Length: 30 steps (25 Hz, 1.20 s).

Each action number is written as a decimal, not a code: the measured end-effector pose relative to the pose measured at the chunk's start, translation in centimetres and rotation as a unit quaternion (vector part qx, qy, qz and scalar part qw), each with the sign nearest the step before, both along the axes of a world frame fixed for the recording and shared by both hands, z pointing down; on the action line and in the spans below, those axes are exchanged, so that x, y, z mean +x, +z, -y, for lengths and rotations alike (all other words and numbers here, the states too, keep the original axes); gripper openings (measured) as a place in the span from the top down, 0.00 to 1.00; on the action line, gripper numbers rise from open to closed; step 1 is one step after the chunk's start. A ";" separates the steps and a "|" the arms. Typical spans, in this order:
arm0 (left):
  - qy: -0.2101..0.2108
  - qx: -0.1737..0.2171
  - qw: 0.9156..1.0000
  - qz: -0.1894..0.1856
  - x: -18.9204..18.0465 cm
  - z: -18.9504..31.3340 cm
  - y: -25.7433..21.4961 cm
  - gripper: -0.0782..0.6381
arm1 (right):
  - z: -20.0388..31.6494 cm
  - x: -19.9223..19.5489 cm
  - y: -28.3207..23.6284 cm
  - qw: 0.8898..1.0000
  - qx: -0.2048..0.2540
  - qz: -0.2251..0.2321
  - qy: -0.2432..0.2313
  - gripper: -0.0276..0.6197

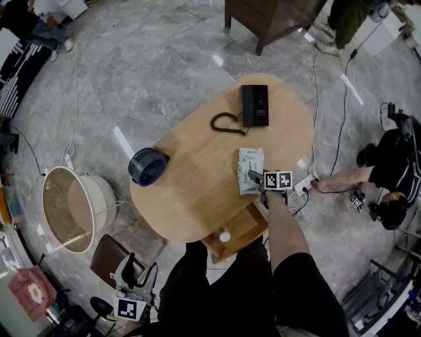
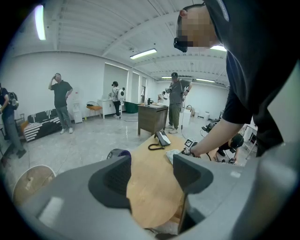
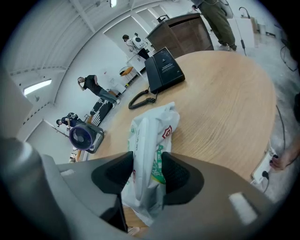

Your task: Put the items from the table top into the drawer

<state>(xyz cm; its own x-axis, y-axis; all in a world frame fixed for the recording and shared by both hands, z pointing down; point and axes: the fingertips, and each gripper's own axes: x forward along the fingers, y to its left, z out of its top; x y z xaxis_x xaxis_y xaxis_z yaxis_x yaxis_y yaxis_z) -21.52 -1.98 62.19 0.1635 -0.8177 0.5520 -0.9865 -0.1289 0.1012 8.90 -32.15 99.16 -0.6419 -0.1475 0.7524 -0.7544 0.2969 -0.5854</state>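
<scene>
A white and green wipes pack (image 1: 249,166) lies on the oval wooden table (image 1: 197,191) near its right edge. My right gripper (image 1: 256,178) is shut on the pack's near end; in the right gripper view the pack (image 3: 151,133) is pinched between both pads of that gripper (image 3: 146,172). A black desk phone (image 1: 254,105) with a coiled cord sits at the table's far end, and a small dark fan (image 1: 147,166) at its left edge. A wooden drawer (image 1: 245,227) stands pulled out under the near edge, holding a small white object (image 1: 225,235). My left gripper (image 1: 139,268) hangs low, left of the person's legs, open and empty (image 2: 151,176).
A cream tub (image 1: 72,209) stands on the floor to the left, with a brown stool (image 1: 107,259) near it. A white power strip (image 1: 304,184) and cables lie right of the table. A dark cabinet (image 1: 273,20) stands beyond, and several people are around.
</scene>
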 end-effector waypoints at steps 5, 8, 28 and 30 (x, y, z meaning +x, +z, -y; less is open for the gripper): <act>0.003 -0.001 1.000 -0.002 0.3 -0.1 0.2 0.48 | 0.2 -0.4 -1.2 1.000 0.025 0.018 0.005 0.66; 0.008 -0.004 1.000 -0.004 0.5 -0.2 0.5 0.48 | 0.2 -0.8 -2.0 0.999 0.033 0.039 0.005 0.68; 0.083 -0.007 0.996 -0.019 2.8 0.6 1.4 0.48 | -14.3 0.8 -5.9 0.986 -0.006 0.165 0.038 0.72; 0.092 -0.011 0.995 -0.021 3.1 0.5 1.4 0.48 | -16.7 1.2 -6.1 0.983 -0.015 0.177 0.050 0.73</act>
<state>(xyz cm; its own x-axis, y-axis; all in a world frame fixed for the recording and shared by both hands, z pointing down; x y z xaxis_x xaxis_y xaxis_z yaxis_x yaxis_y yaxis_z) -18.42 -2.45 63.63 0.3327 -0.7597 0.5588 -0.9412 -0.3046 0.1463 10.07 -15.42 93.05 -0.8471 -0.2046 0.4904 -0.5273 0.2097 -0.8234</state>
